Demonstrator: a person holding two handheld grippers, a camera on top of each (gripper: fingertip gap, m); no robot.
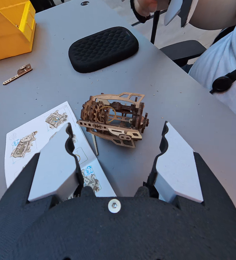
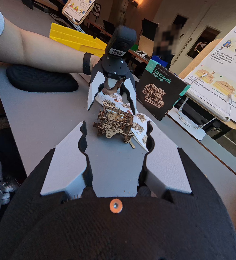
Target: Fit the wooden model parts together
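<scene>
Wooden model (image 1: 112, 119) sits out on the grey tabletop (image 1: 163, 101), partly built — laser-cut plywood with gears, slotted strips and a rubber band looped inside, edges burnt dark. It's tipped over, with a thin wooden stick (image 1: 94, 143) poking out from under it.

Writing-wise: there's a dark box (image 2: 161, 91) with teal trim standing behind it, carrying a printed title and a line drawing of a model, and the open instruction booklet (image 1: 30, 140) lies flat just beside the model with diagrams and small blue marks. A big printed sheet on a stand (image 2: 218, 78) is off to the right, and the far tongs have a small label stuck on the camera block.

Left tongs (image 1: 116, 125) are spread wide with nothing between them, hovering above the model, white fingers with wavy black rubbery pads. Right tongs (image 2: 116, 123) are the same build, also apart and empty, low over the tabletop with the model just ahead of the tips. Neither touches it.

Other stuff — a black padded rest (image 1: 103, 49) with a honeycomb quilted texture, a yellow plastic bin (image 1: 8, 31), and a loose wooden strip piece (image 1: 18, 73) well apart from the model on the left. Little wood crumbs are scattered around.
</scene>
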